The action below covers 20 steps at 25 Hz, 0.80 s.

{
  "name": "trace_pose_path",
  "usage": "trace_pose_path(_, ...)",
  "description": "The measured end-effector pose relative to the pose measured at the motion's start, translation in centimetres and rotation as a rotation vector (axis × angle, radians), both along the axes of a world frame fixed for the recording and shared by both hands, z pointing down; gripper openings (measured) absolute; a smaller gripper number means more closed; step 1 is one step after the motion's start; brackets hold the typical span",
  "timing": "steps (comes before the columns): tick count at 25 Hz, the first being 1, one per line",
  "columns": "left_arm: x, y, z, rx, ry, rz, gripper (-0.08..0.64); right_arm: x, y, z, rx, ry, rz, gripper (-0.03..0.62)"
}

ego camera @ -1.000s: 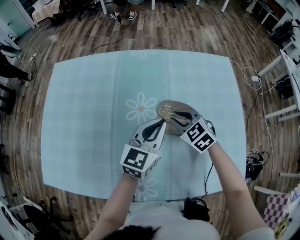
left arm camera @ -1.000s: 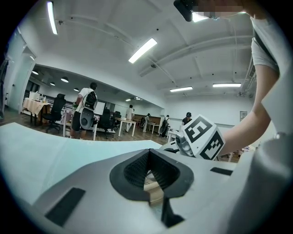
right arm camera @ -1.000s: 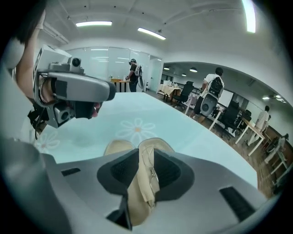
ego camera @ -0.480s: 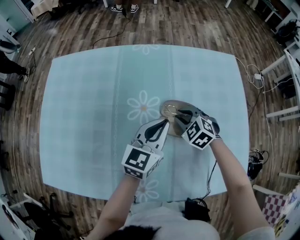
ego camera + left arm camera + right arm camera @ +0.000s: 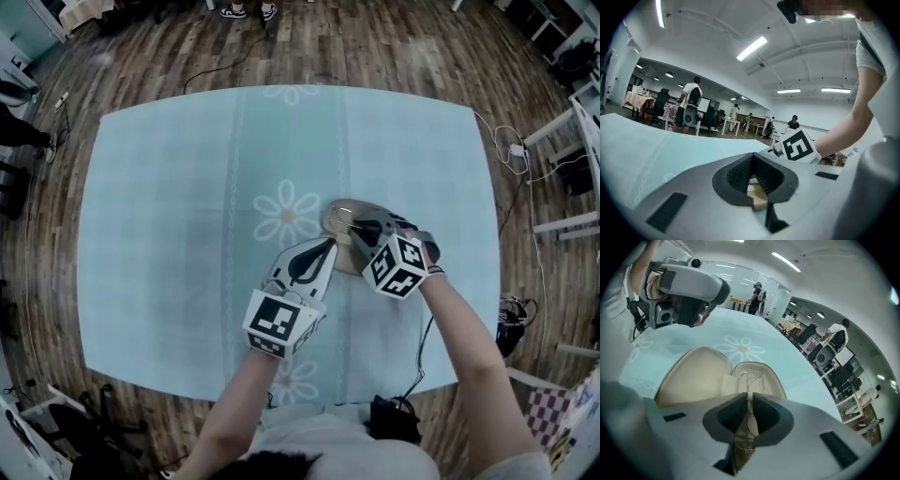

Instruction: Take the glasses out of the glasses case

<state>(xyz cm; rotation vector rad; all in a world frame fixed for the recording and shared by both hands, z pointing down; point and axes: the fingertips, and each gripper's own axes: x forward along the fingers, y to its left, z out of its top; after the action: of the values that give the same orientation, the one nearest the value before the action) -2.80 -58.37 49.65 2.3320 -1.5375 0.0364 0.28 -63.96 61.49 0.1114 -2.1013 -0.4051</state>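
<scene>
Between the right tongs (image 5: pixel 748 414), which have just been closing to a narrow pinch, stand the wire glasses (image 5: pixel 748 380), lying in the open glasses case (image 5: pixel 691 378) on the worktop (image 5: pixel 169 206), while the left tongs (image 5: pixel 755 183) beside them clamp the case's rim, apparently to steady it for lifting.

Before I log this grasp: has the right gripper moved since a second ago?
Yes: the right gripper dropped toward the glasses case, tongs just closing with the glasses between them.

Two grippers (image 5: pixel 329 243) (image 5: pixel 360 227), one case (image 5: pixel 693 376), one glasses (image 5: pixel 748 380)
</scene>
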Motion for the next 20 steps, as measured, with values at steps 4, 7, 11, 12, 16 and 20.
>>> trace_pose_path(4, 0.0, 0.1, 0.0, 0.0, -0.005, -0.002, 0.009, 0.0, 0.2, 0.1, 0.019, 0.022, -0.012, 0.034)
trace_pose_path(7, 0.0, 0.0, -0.2, 0.007, -0.004, -0.012, 0.009, 0.2, 0.2, 0.1, 0.018, 0.018, -0.005, 0.032)
trace_pose_path(11, 0.1, 0.3, -0.6, 0.015, -0.007, -0.017, 0.009, 0.4, 0.1, -0.5, 0.026, 0.008, 0.011, 0.031)
trace_pose_path(12, 0.1, 0.3, -0.8, 0.017, -0.009, -0.017, 0.009, 0.4, 0.0, -0.8, 0.026, 0.004, 0.015, 0.031)
trace_pose_path(16, 0.5, 0.6, -1.1, 0.024, -0.017, -0.017, 0.009, 0.6, 0.1, -1.8, 0.02, -0.02, 0.033, 0.031)
trace_pose_path(20, 0.9, 0.8, -1.9, 0.036, -0.025, -0.018, 0.009, 0.7, 0.3, -2.9, 0.027, -0.038, 0.039, 0.031)
